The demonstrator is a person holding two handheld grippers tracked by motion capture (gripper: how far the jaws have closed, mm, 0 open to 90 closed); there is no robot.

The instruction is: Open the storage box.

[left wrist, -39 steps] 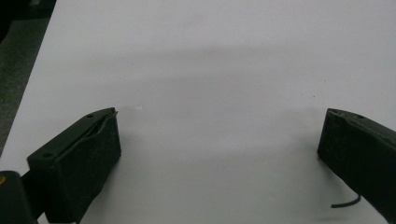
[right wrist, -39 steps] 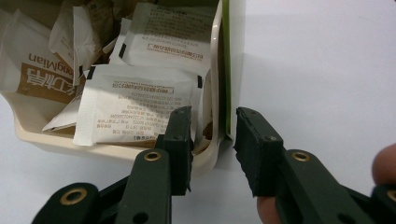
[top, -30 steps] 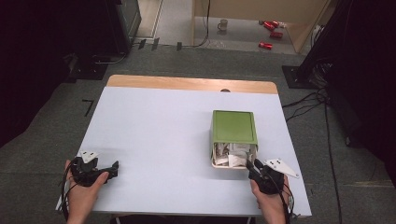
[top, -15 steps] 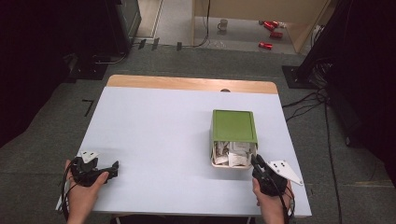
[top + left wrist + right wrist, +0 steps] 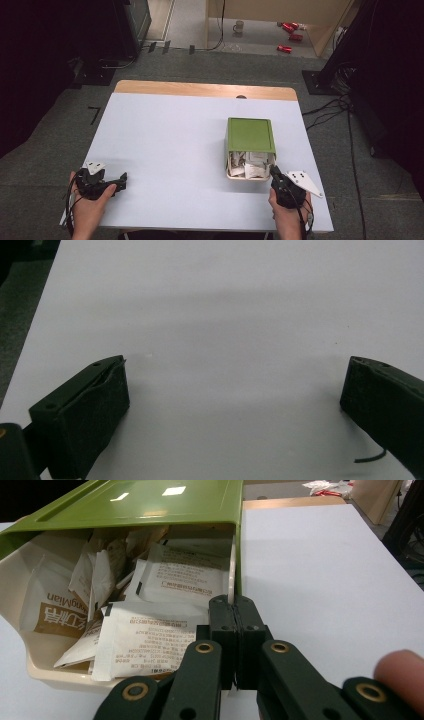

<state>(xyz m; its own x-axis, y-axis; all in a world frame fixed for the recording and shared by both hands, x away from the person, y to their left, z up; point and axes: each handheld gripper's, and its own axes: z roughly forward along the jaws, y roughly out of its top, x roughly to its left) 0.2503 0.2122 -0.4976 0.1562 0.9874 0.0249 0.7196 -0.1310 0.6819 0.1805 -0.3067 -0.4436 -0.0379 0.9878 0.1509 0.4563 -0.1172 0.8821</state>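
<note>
A cream box with a green lid (image 5: pixel 250 135) (image 5: pixel 150 500) stands right of the table's middle. Its near end is uncovered and holds several white paper sachets (image 5: pixel 247 162) (image 5: pixel 150 635). My right gripper (image 5: pixel 275 172) (image 5: pixel 235 605) is at the box's near right corner. Its jaws have just been closing and now meet, tips right at the cream side wall (image 5: pixel 232 570). Whether the wall's edge is pinched between them I cannot tell. My left gripper (image 5: pixel 122 180) (image 5: pixel 235 385) lies low over the near left of the table, open, with bare tabletop between its jaws.
The white table (image 5: pixel 165 130) has a wooden strip along its far edge. Beyond it on the floor are a mug (image 5: pixel 239 26) and red items (image 5: pixel 289 36). Cables (image 5: pixel 345 115) run over the floor to the right.
The right gripper's jaws have come together at the box's near right corner. The left hand and the box have not moved.
</note>
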